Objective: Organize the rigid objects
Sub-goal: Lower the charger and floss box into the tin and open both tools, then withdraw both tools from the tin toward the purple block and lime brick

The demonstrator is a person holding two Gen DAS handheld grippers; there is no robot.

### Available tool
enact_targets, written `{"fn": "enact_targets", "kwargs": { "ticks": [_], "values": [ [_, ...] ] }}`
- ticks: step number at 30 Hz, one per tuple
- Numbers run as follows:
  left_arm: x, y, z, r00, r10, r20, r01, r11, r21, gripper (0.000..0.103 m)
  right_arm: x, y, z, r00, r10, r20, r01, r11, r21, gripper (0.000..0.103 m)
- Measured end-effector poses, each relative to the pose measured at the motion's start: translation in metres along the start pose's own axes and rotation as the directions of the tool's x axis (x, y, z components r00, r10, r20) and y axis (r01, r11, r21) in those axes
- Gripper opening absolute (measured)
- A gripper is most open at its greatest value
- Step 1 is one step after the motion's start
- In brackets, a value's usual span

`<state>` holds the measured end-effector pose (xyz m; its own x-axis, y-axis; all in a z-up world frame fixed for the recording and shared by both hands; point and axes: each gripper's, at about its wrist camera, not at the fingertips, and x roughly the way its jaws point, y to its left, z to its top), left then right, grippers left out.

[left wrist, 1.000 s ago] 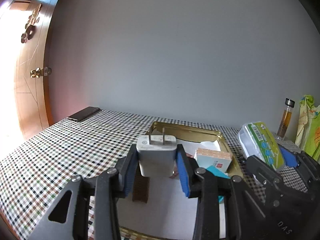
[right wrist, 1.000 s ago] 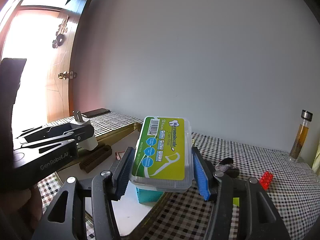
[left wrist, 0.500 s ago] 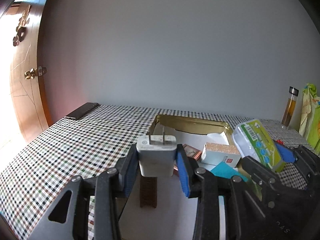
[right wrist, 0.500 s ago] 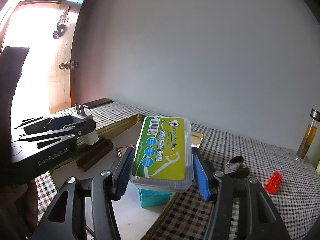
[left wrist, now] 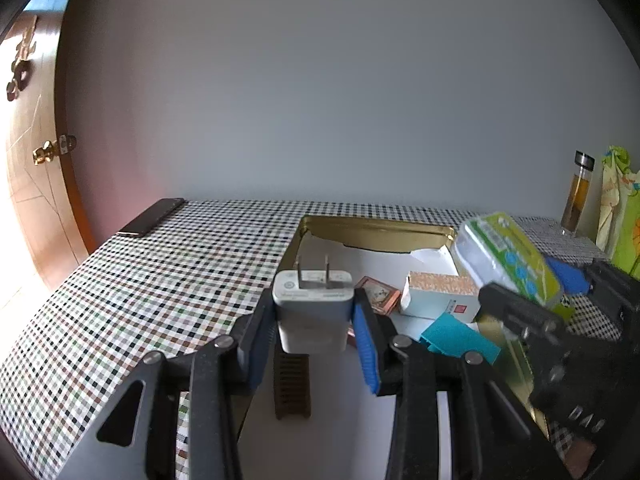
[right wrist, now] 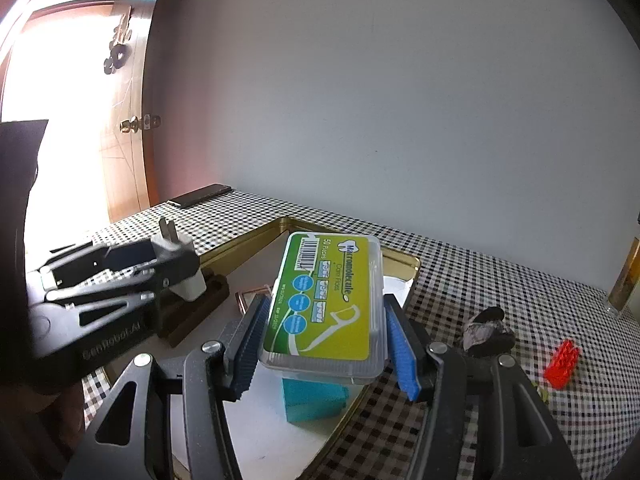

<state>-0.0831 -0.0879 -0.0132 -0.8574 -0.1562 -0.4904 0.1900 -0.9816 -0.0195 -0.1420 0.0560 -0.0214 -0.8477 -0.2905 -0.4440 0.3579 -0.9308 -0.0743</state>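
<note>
My left gripper [left wrist: 314, 326] clenched the smooth white charger [left wrist: 312, 312] above the gold tray [left wrist: 376, 232]; my right gripper [right wrist: 324, 340] clenched the clear floss box [right wrist: 326, 304] there too. A ridged brown comb [left wrist: 292, 384] and teal block [right wrist: 314, 398] lay beneath.

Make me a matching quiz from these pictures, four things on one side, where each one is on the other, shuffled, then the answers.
Things:
1. white charger plug
2. floss pick box
3. red toy brick
4. teal box

Places:
A. lying in the gold tray
B. clamped in the right gripper
C. on the checked cloth, outside the tray
D. clamped in the left gripper

Pairs: 1-D, 2-B, 3-C, 4-A
</note>
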Motion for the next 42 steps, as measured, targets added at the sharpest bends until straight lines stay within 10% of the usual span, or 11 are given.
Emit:
{"fn": "enact_targets", "kwargs": {
  "ticks": [19, 24, 29, 42],
  "values": [
    [0.024, 0.007, 0.006, 0.994, -0.023, -0.108, 0.026, 0.999, 0.025, 0.038, 0.040, -0.001, 0.017, 0.988, 0.039, -0.152, -0.038, 0.999, 0.009, 0.059],
    [0.009, 0.009, 0.007, 0.999, 0.010, -0.048, -0.009, 1.000, 0.016, 0.076, 0.037, -0.005, 0.013, 0.988, 0.052, -0.145, -0.050, 0.999, 0.018, 0.076],
    [-0.011, 0.004, 0.011, 1.000, -0.012, 0.024, 0.012, 1.000, -0.010, 0.088, 0.005, -0.033, 0.004, 0.995, 0.011, -0.094, -0.007, 0.999, 0.046, 0.085],
    [-0.011, -0.145, -0.001, 0.964, -0.259, -0.057, 0.265, 0.954, 0.138, 0.088, -0.046, -0.184, -0.053, 0.962, -0.228, -0.147, 0.261, 0.927, 0.268, 0.085]
  ]
}}
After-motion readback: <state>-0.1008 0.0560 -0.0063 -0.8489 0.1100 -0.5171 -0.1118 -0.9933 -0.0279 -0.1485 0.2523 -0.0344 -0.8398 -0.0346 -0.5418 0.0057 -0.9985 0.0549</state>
